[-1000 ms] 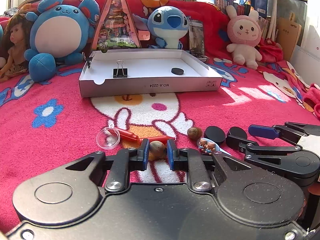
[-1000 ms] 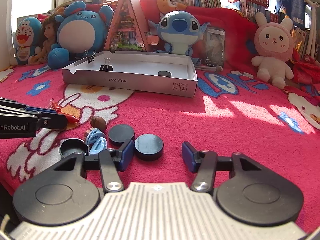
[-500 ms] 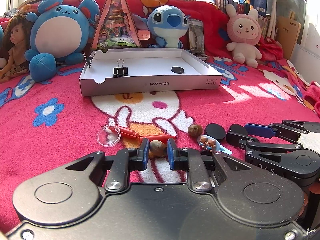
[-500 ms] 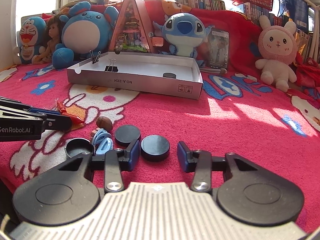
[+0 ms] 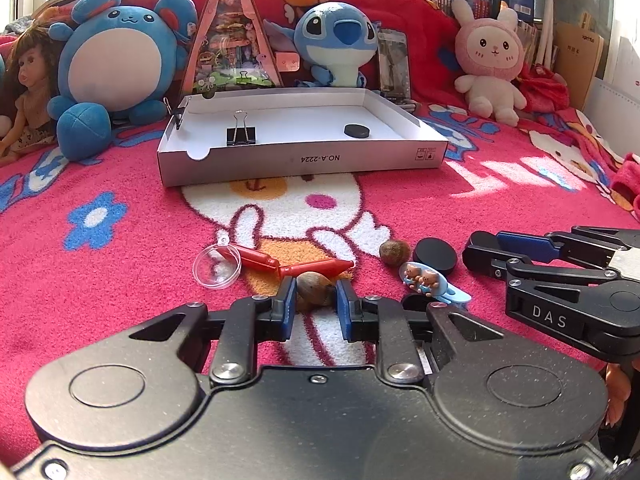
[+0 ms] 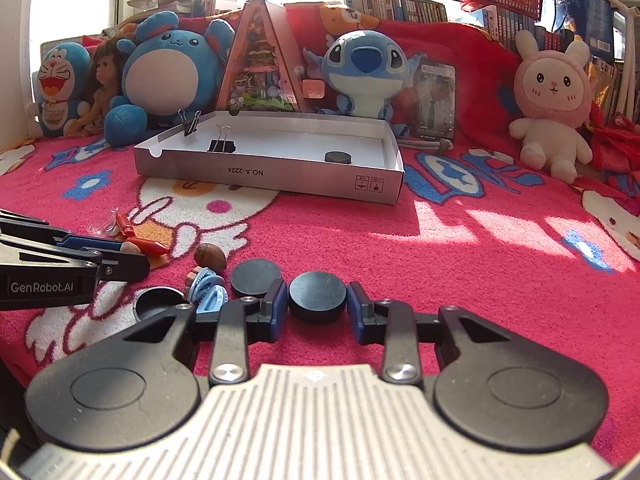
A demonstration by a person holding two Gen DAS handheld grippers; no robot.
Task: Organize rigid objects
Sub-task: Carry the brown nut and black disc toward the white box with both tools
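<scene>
Landmark = white cardboard tray (image 5: pixel 304 158) on the pink blanket (image 5: pixel 120 280), marked NO.A-2224 on its near wall.

Left gripper (image 5: pixel 316 300): clenched on a brown nut (image 5: pixel 314 288), blue pads pressing both sides. Well in front of tray, nut low on the blanket; cannot tell if lifted.

Right gripper (image 6: pixel 318 306): clamped on a black puck (image 6: pixel 317 296), pads touching both rims. Also well in front of tray, toward its right end. In left wrist view only the side of this gripper (image 5: pixel 560 280) seen, grasped puck hidden.

Inside tray: black binder clip (image 5: pixel 240 133) upright nr left end, 2nd binder clip (image 6: pixel 191 124) clipped on left wall, one black disc (image 5: pixel 357 131) nr right end.

Loose items in front of tray, btwn the two grippers:
- 2nd black puck (image 6: pixel 255 278) just left of the grasped one
- 2nd brown nut (image 5: pixel 395 252)
- blue hair clip w/ two small bears (image 5: pixel 430 280)
- open black cap (image 6: pixel 154 304), hollow side up

Left of those, still in front of tray:
- red plastic piece (image 5: pixel 296 266), bent, touching the left-held nut's far side
- clear dome lid (image 5: pixel 216 266) at its left end

Behind tray: plush toys in a row, triangular display case (image 5: pixel 230 36), doll at far left.
</scene>
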